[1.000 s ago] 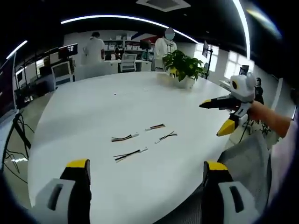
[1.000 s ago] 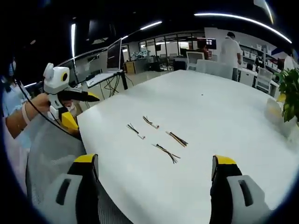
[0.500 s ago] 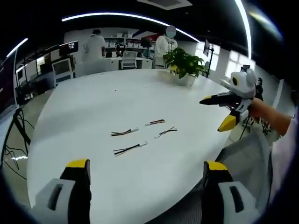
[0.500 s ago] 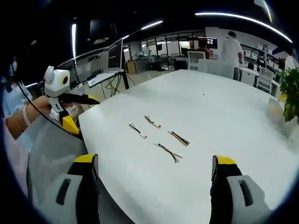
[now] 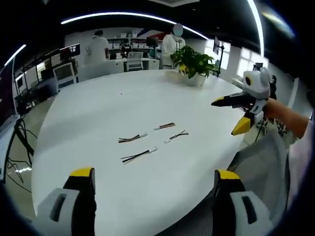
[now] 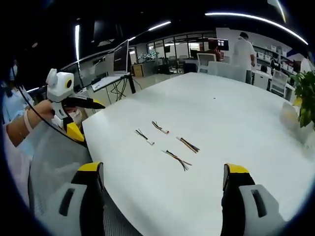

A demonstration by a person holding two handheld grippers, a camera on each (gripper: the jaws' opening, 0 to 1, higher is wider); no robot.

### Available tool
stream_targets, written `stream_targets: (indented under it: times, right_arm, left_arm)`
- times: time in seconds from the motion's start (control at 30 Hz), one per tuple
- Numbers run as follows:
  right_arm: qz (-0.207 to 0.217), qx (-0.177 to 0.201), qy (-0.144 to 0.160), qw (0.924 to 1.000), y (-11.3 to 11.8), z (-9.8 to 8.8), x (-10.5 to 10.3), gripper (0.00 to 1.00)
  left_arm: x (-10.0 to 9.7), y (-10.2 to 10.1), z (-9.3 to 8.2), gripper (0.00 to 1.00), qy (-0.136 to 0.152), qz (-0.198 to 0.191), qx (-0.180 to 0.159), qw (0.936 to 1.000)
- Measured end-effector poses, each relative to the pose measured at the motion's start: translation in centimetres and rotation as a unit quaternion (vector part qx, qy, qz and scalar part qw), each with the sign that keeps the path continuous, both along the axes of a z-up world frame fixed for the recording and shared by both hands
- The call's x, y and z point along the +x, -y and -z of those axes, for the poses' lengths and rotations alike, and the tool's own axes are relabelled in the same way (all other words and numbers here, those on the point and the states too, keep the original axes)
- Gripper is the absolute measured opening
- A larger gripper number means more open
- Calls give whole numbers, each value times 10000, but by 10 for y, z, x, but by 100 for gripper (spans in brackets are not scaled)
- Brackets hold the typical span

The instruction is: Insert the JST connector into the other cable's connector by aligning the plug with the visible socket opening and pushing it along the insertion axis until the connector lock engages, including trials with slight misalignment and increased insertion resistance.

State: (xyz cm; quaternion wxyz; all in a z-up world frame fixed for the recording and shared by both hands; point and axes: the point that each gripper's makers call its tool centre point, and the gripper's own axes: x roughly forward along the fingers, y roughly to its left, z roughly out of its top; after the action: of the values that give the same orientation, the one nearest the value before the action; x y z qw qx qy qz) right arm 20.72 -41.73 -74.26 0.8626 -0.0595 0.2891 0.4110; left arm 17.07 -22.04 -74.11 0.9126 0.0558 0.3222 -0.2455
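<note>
Both yellow-tipped grippers, left [image 5: 152, 179] and right [image 6: 165, 174], hover with jaws spread above four short multicoloured wire cables [image 5: 147, 142] lying mid-way across the round white table [image 5: 98, 113], where a clean pick likely means pinching behind each connector.

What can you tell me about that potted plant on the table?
The potted plant has bushy, broad green leaves in a small pale pot. It stands upright near the far edge of the white table, well beyond the short cables, with nothing else touching it. In the right gripper view its leaves show at the right side.
</note>
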Motion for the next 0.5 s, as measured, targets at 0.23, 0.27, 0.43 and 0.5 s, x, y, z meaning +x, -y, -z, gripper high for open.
stream_targets:
  times: [0.23, 0.27, 0.43, 0.5]
  right_arm:
    - [-26, -39, -45, 10000, -1, 3, -1, 100]
    - [-33, -47, -49, 10000, -1, 3, -1, 100]
    - [-41, -52, -55, 10000, -2, 3, -2, 100]
    - [-40, -61, -54, 10000, -2, 3, -1, 100]
  left_arm:
    - [-2, 0, 3, 98, -58, 26, 18, 10000]
    - [-2, 0, 4, 98, -61, 28, 36, 10000]
    - [-2, 0, 3, 98, -51, 25, 29, 10000]
    - [-1, -1, 2, 98, -39, 22, 17, 10000]
